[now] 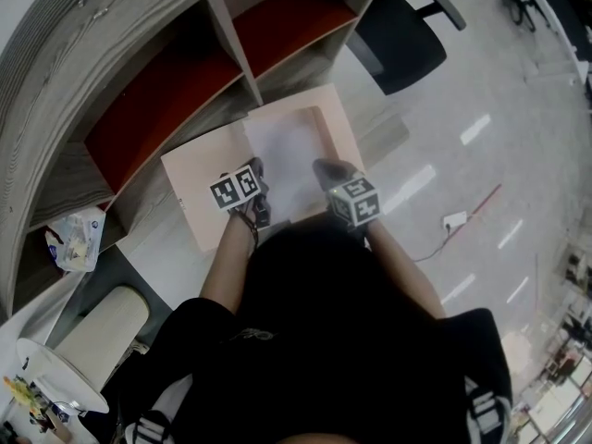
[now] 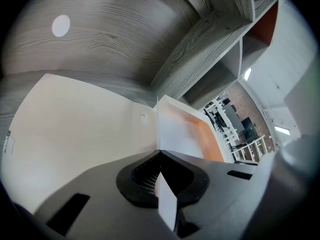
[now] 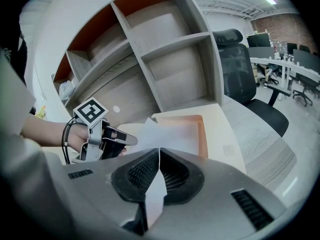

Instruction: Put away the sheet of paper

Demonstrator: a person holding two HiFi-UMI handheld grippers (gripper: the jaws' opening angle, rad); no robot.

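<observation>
Left tool (image 1: 256, 176) and right tool (image 1: 329, 172) both clamped on the near edge of the sheet of paper (image 1: 287, 141), which lies over the tray (image 1: 345, 129) recess just ahead: I'd keep both pinches level, lower it flat, square it to the far rim, then release together.

Side by side, left gripper (image 1: 256, 166) and right gripper (image 1: 326, 167), both tilted downward (fingers (image 3: 142, 171) clamped together).
</observation>
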